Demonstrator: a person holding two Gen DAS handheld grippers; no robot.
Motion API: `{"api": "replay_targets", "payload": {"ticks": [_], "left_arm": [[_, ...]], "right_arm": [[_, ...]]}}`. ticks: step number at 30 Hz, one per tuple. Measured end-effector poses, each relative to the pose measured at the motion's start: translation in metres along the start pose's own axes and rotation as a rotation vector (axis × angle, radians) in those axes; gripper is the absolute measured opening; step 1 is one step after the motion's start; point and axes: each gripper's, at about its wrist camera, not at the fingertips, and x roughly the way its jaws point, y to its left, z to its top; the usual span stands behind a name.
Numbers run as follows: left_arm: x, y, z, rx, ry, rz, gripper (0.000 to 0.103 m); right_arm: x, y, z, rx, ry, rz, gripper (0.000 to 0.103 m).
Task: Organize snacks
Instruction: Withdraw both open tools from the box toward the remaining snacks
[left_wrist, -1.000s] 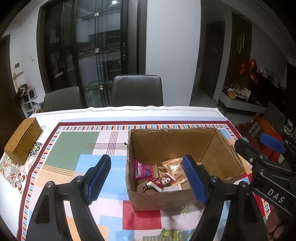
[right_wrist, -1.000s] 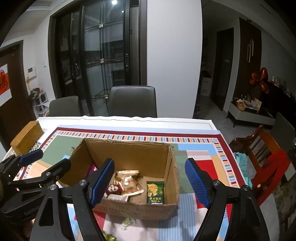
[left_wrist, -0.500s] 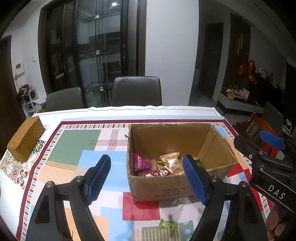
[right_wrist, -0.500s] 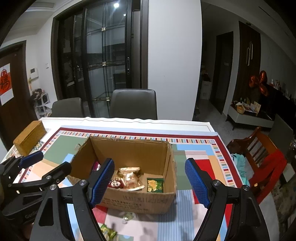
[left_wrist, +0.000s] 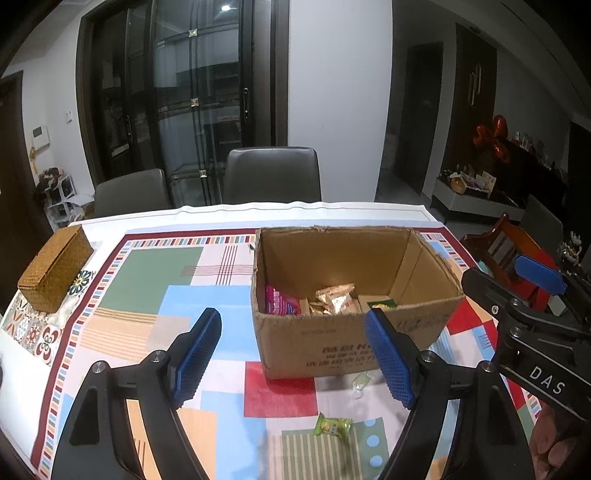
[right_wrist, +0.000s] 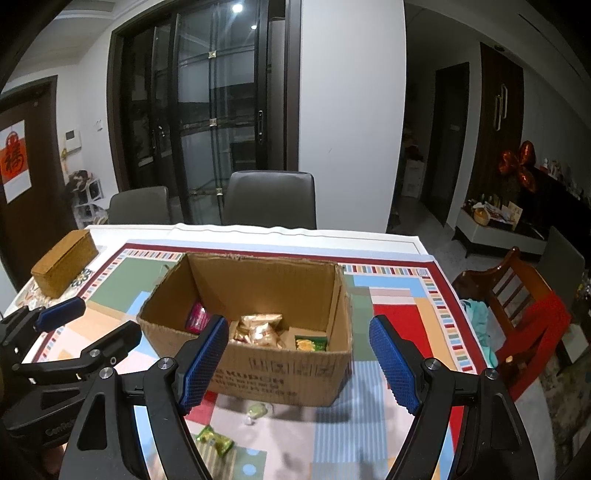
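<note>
Patchwork-coloured cloth (left_wrist: 147, 280) covers the dining table, with two grey chairs (right_wrist: 271, 199) behind it and dark glass doors further back. On the cloth stands an open cardboard box (left_wrist: 332, 347) that holds a pink packet (left_wrist: 279, 301), golden packets (right_wrist: 258, 328) and a green packet (right_wrist: 310, 341). Two snacks lie outside the box, in front of its near wall: a pale wrapped candy (right_wrist: 256, 410) just beside it and a green wrapped snack (left_wrist: 332, 424) nearer to the cameras. A woven box (left_wrist: 55, 271) sits at the left edge. The left gripper (left_wrist: 291, 354) and the right gripper (right_wrist: 297, 360) both hang over the near side of the table, jaws spread wide and holding nothing.
</note>
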Motion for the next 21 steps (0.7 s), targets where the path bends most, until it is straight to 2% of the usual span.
{"api": "replay_targets", "payload": {"ticks": [21], "left_arm": [[-0.008, -0.006, -0.041, 0.012, 0.031, -0.004, 0.080]], "right_arm": [[-0.008, 0.006, -0.036, -0.043, 0.018, 0.014, 0.079]]}}
